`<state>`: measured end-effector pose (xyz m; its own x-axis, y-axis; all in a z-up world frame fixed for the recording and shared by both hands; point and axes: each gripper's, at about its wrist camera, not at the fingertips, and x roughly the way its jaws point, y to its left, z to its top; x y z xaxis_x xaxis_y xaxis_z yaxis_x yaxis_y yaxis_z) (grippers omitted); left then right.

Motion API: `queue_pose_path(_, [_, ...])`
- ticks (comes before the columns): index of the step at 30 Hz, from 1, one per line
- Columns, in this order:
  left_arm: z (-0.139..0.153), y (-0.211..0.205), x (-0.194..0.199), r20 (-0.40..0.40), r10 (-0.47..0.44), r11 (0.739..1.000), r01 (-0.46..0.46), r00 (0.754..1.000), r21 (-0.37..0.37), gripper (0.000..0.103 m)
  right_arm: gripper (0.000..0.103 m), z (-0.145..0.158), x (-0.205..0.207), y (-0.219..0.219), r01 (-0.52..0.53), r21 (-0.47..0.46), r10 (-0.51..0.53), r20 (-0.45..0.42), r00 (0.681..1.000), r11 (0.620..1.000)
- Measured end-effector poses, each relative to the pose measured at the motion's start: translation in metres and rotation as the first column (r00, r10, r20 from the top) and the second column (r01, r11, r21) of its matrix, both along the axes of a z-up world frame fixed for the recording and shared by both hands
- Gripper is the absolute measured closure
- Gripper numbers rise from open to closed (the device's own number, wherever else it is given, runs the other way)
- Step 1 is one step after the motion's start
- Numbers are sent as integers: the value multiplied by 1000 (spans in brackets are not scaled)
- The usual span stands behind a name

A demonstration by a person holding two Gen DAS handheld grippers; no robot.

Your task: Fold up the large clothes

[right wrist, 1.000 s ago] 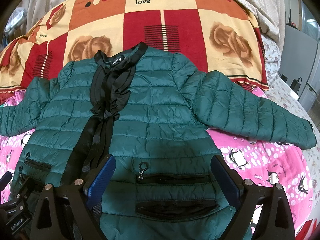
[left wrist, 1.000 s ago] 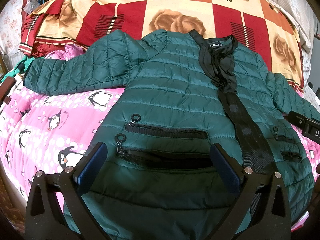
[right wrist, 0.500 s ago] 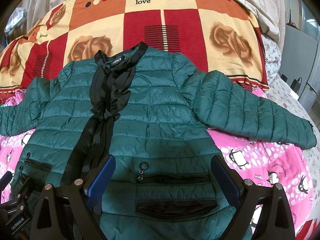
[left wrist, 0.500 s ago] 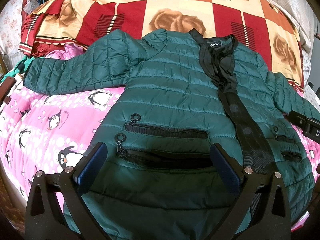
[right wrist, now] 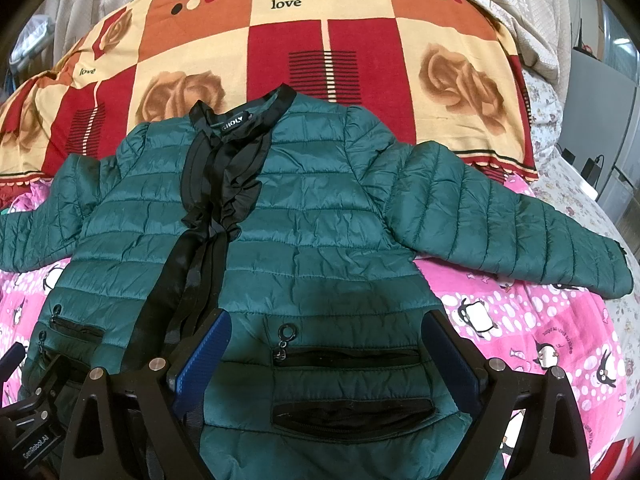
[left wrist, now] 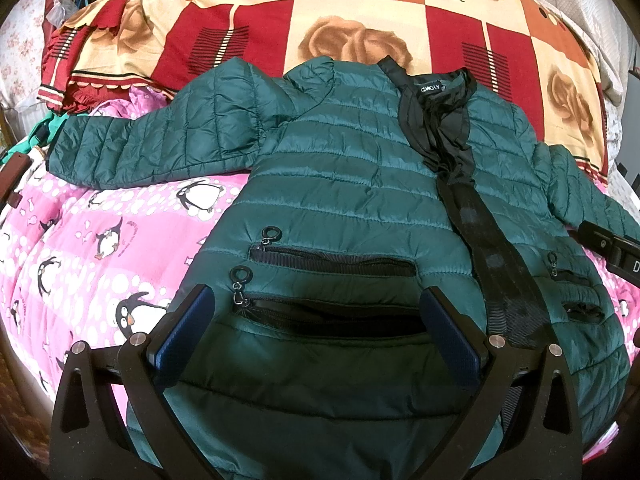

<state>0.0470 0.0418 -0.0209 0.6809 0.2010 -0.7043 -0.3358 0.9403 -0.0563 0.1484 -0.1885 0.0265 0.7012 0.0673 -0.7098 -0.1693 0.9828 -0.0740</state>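
jacket: green quilted puffer jacket (left wrist: pixel 344 184), front up, spread flat on the pink penguin blanket (left wrist: pixel 92 248); collar end lies on the red-and-orange rose quilt (left wrist: pixel 360 12).
sleeves: both out sideways. left sleeve (left wrist: pixel 160 148) lies across the pink blanket; right sleeve (right wrist: pixel 500 216) reaches toward the bed edge. Neither is folded in.
front: black placket (right wrist: pixel 200 216) runs collar to hem, a bit ruffled near the neck. Zip pockets (left wrist: pixel 332 264) on both panels near the hem.
left gripper: (left wrist: pixel 316 328) jaws spread wide, nothing between them. Hovers over the hem on the left panel, blue pads either side of the lower pocket. Can't tell if the tips touch the fabric.
right gripper: (right wrist: pixel 324 344) jaws also wide apart, holding nothing. Over the right panel's hem, straddling its pockets; inner finger sits by the placket.
step: judging by the layout, folding hasn't begun; garment is laid out and both tools are staged at the hem. Looks like pre-grasp.
next: likely either pinch the hem and carry it up to the collar, or move out to a cuff and bring each sleeve across the chest first. Either way, needs jaws lowered onto the fabric and closed on enough layers.
risk: shell looks slick and puffy; a shallow pinch could slip or take only the top layer.
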Motion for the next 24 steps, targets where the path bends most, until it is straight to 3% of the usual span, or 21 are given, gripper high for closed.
queue_pose_path(24, [0, 0, 0, -1, 0, 1000, 0, 1000, -1, 0, 8, -2, -1, -3, 9, 22, -9, -14, 1000, 1000])
